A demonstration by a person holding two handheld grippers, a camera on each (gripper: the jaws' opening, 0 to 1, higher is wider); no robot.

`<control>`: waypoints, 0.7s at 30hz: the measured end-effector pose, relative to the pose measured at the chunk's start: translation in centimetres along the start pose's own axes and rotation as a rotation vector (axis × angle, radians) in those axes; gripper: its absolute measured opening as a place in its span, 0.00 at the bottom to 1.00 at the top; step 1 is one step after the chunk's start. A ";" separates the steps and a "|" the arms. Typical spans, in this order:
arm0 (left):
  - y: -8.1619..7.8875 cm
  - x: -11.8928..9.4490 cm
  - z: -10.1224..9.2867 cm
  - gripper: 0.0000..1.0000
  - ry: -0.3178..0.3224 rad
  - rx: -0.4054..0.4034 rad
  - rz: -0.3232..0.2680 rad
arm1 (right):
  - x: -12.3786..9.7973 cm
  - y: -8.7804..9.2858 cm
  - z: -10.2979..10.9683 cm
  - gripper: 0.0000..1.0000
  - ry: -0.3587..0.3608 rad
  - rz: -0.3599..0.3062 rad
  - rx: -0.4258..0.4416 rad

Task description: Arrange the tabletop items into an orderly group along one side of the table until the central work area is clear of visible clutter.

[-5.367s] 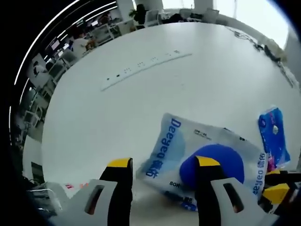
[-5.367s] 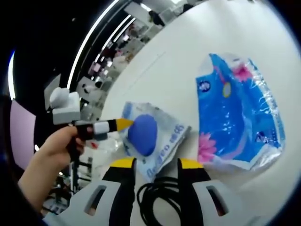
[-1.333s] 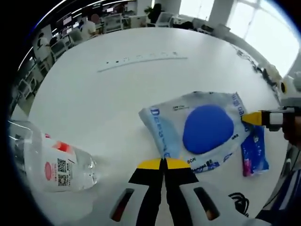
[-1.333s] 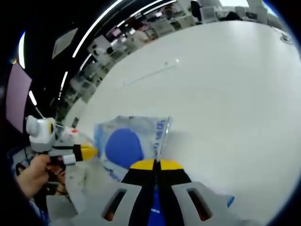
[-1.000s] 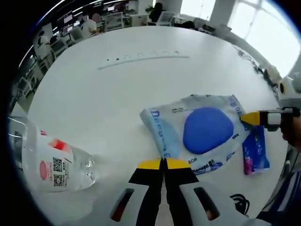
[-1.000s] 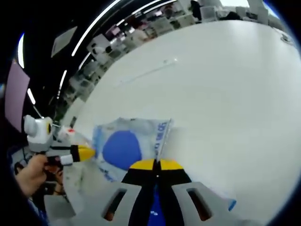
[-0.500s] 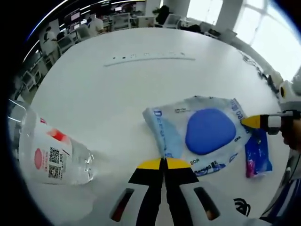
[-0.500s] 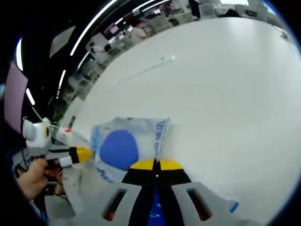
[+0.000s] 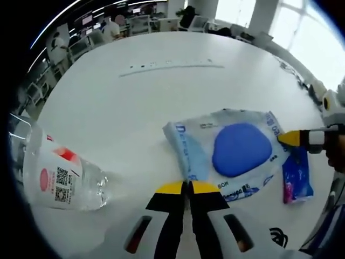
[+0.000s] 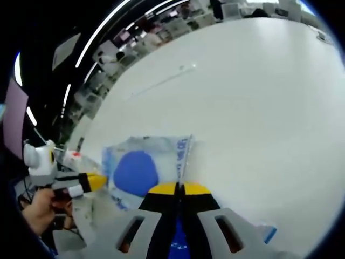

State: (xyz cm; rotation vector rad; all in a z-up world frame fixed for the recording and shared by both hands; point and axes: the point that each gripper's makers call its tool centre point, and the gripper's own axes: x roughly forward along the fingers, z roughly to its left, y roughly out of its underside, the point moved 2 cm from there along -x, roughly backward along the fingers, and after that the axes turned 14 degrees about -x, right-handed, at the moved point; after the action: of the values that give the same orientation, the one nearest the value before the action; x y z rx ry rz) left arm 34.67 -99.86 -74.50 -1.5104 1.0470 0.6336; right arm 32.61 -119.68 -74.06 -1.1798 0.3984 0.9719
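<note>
Bottle (image 9: 56, 178) of clear plastic lies on its side at 9 o'clock in your left gripper view, a red-and-white label with a code square facing up, well apart from the wipes pack (image 9: 232, 154) on the white surface (image 9: 161, 102). Your left hand-held gripper (image 9: 187, 187) has its yellow-tipped jaws pressed together at 6 o'clock, pinching the pack's near-left edge. The pack is pale blue with a dark blue oval lid, lying flat just right of centre. At 3 o'clock the right hand-held gripper (image 9: 287, 138) meets the pack's far right edge, with a small blue packet (image 9: 297, 181) just below it and a bit of black cable (image 9: 277, 236) at 5 o'clock.

In your right gripper view, the left hand-held gripper (image 10: 96, 181) sits at 8 o'clock against the wipes pack (image 10: 143, 167). Your right hand-held gripper (image 10: 179, 188) is closed tight on the pack's edge at 6 o'clock. The surface (image 10: 259, 97) stretches away from 12 to 3 o'clock.
</note>
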 end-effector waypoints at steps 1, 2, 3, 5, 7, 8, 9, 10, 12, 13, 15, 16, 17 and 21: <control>0.0 0.0 -0.1 0.05 0.003 0.002 -0.001 | -0.1 0.0 0.0 0.00 0.000 0.000 0.011; 0.1 -0.1 -0.1 0.06 0.005 -0.001 0.001 | -0.1 0.0 0.0 0.00 0.001 -0.001 0.012; 0.2 -0.2 -0.1 0.07 0.005 -0.004 0.003 | 0.0 -0.1 -0.1 0.01 0.004 -0.002 0.009; 0.2 -0.3 -0.2 0.09 0.006 -0.003 0.001 | 0.1 -0.1 0.1 0.03 0.001 -0.008 -0.021; 0.2 -0.4 -0.2 0.13 0.001 -0.006 -0.004 | 0.1 -0.1 0.5 0.08 -0.022 -0.006 -0.038; 0.1 -0.6 -0.3 0.16 0.006 -0.011 -0.009 | 0.0 -0.3 0.8 0.13 -0.026 -0.013 -0.050; 0.1 -0.7 -0.4 0.18 0.016 -0.016 -0.012 | -0.1 -0.5 0.9 0.18 -0.023 -0.021 -0.057; 0.0 -0.8 -0.5 0.20 0.018 -0.017 -0.013 | -0.2 -0.7 1.0 0.22 -0.015 -0.027 -0.069; -0.2 -1.2 -0.5 0.24 0.013 -0.025 -0.024 | -0.3 -0.9 1.2 0.29 -0.008 -0.028 -0.075; -0.3 -1.4 -0.6 0.25 0.014 -0.024 -0.031 | -0.4 -1.1 1.2 0.32 0.002 -0.040 -0.076; -0.5 -1.9 -0.9 0.26 0.022 -0.029 -0.044 | -0.5 -1.2 1.4 0.41 0.008 -0.056 -0.073; -0.8 -2.2 -1.1 0.26 0.032 -0.030 -0.057 | -0.6 -1.3 1.6 0.44 0.005 -0.063 -0.073; -0.8 -2.3 -1.1 0.27 0.033 -0.029 -0.060 | -0.6 -1.2 1.7 0.46 0.004 -0.065 -0.073; -1.2 -3.1 -1.4 0.30 0.055 -0.011 -0.083 | -1.1 -1.4 2.2 0.52 0.007 -0.088 -0.104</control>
State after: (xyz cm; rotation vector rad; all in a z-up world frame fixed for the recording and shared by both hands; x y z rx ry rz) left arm 34.05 -100.47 -71.01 -1.5801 1.0190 0.5433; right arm 32.65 -118.26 -71.68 -1.2850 0.3020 0.9212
